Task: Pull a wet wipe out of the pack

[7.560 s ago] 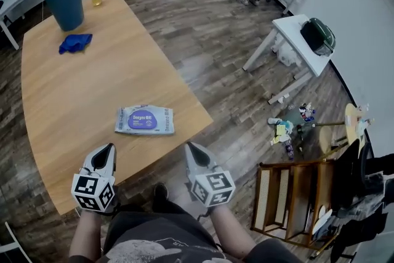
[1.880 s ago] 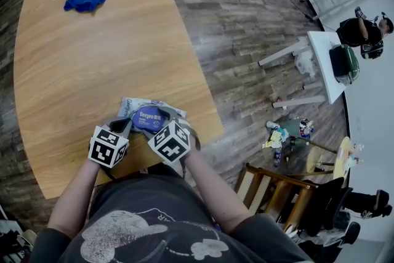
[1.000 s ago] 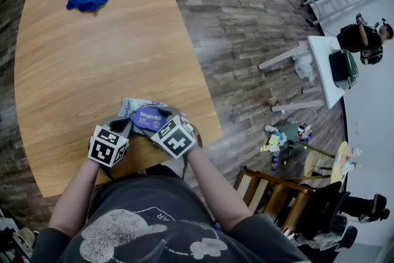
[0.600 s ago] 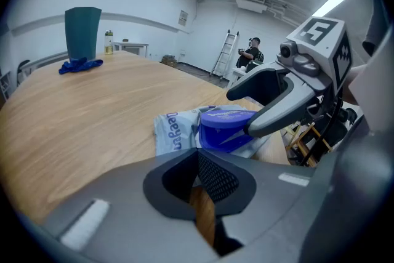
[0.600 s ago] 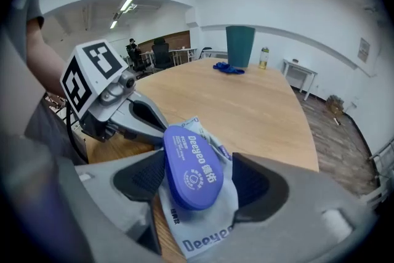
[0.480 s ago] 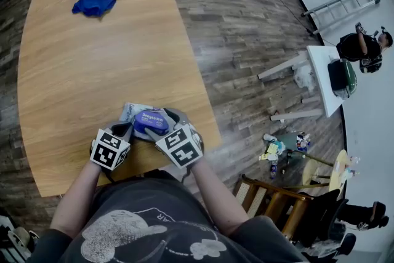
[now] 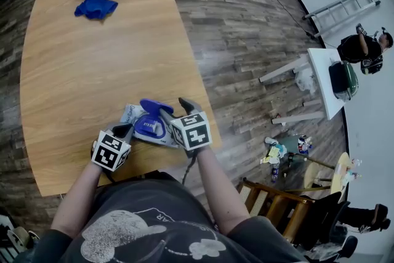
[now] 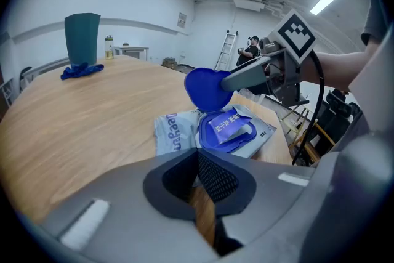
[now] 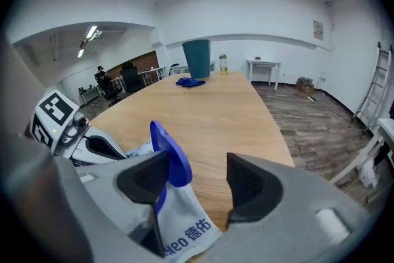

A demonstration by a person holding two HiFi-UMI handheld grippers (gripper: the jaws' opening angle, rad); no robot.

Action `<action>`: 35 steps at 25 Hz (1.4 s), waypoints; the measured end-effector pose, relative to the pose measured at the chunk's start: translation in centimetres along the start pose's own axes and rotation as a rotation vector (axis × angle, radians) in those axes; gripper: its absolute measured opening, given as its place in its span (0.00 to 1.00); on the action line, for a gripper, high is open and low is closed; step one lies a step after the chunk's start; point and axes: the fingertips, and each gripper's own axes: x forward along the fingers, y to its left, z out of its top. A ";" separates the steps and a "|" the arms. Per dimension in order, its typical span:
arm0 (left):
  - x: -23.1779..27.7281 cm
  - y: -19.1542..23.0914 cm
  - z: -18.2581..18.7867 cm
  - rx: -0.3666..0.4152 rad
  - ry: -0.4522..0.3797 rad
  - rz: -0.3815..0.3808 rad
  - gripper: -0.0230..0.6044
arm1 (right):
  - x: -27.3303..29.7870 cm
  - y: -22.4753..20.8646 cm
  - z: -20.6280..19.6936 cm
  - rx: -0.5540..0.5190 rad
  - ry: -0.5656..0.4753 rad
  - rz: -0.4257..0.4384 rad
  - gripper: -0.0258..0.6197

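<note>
At the near edge of the desk (image 7: pixel 92 64), only your left gripper view shows the purple flap (image 8: pixel 229 127) under the pack's (image 7: pixel 131 114) raised blue lid (image 7: pixel 154 106). Both your forearms slope down toward the pack. Your left claw (image 7: pixel 123 130) is closed at the pack's near corner. Your right claw (image 7: pixel 175 108) is closing, the lid against one jaw and clear of the other.

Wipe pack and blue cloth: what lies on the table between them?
Nothing: between the wipe pack and the blue cloth the table is bare, as the head view shows.
</note>
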 end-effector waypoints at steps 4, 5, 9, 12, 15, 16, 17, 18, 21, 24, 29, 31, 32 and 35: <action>0.0 0.0 0.0 0.009 -0.007 0.010 0.06 | 1.3 -1.4 -1.3 0.049 0.041 -0.020 0.48; 0.0 0.0 0.0 0.010 -0.008 0.011 0.06 | 1.7 -1.7 -1.6 0.058 0.052 -0.024 0.48; 0.1 0.0 -0.1 0.011 -0.011 0.012 0.06 | 2.8 -1.9 -2.5 0.062 0.078 -0.024 0.48; 0.0 0.0 -0.1 0.006 -0.014 0.012 0.07 | 2.8 -1.8 -2.6 0.060 0.066 -0.019 0.48; -0.4 0.2 -0.1 -0.044 -0.016 0.034 0.07 | 1.9 -1.5 -1.8 0.061 -0.002 0.003 0.48; -0.6 0.2 0.0 -0.054 -0.019 0.047 0.07 | 1.3 -1.4 -1.5 0.062 -0.034 0.010 0.47; -1.0 0.0 0.3 -0.050 -0.028 0.057 0.07 | 0.6 -1.4 -1.1 0.066 -0.067 0.013 0.44; -1.4 -0.2 0.7 -0.032 -0.045 0.065 0.07 | -0.2 -1.4 -0.8 0.073 -0.101 0.012 0.41; -2.7 -1.8 2.2 0.075 -0.117 0.059 0.07 | -2.4 -1.6 -0.4 0.109 -0.179 0.010 0.32; -2.3 -4.3 2.0 0.194 -0.104 0.003 0.37 | -3.7 -1.5 -0.8 0.135 -0.200 0.023 0.30; 0.0 -6.7 3.1 0.307 -0.091 0.032 0.44 | -4.2 -0.5 -2.0 0.132 -0.183 0.062 0.30; 0.9 -6.5 3.9 0.325 -0.083 0.091 0.41 | -4.4 0.0 -2.2 0.129 -0.184 0.084 0.30; 1.2 -6.2 4.2 0.326 -0.076 0.127 0.37 | -4.4 0.2 -2.3 0.125 -0.184 0.095 0.30; 1.4 -5.2 4.7 0.286 -0.073 0.200 0.16 | -4.4 0.7 -2.8 0.105 -0.181 0.125 0.30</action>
